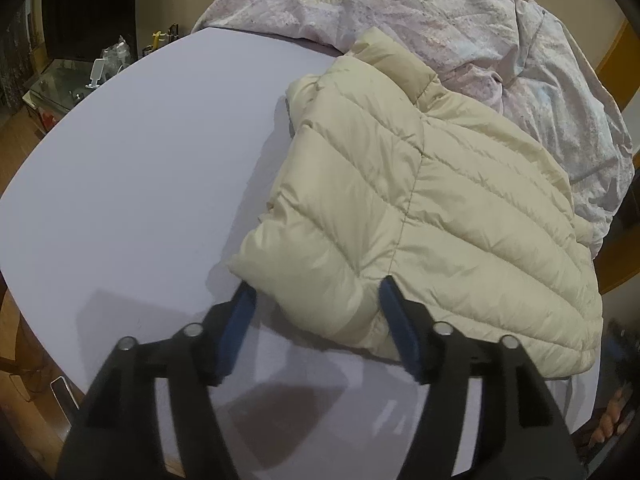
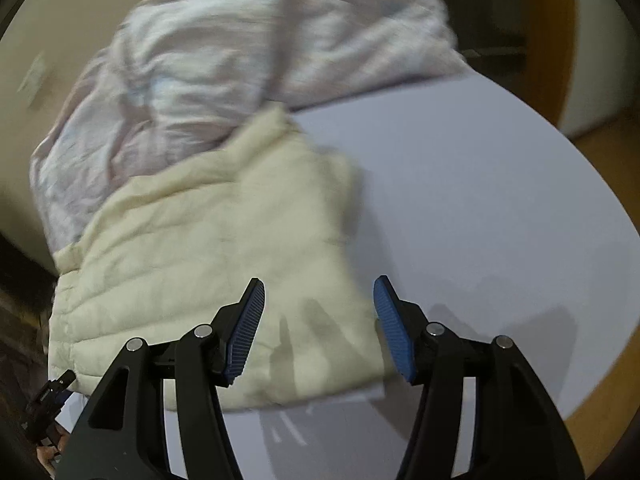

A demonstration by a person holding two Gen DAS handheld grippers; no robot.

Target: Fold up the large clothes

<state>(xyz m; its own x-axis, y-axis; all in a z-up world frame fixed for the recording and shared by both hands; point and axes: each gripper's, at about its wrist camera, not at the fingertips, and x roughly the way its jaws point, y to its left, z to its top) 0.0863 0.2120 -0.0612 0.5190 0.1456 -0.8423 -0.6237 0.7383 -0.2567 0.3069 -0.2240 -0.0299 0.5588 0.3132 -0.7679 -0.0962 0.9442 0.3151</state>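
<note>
Both claws, left (image 1: 316, 304) and right (image 2: 318, 300), gaped empty; the puffy jacket (image 1: 420, 208) could spring unfolded unpressed.

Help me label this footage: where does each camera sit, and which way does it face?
Left wrist: on the left tongs, angled down at the cream puffer jacket; both blue pads show, open at its near edge.
Right wrist: on the right tongs, angled down, blurred; open pads above the jacket's near corner.
Shared: jacket, lilac bed surface, crumpled pink quilt.
</note>
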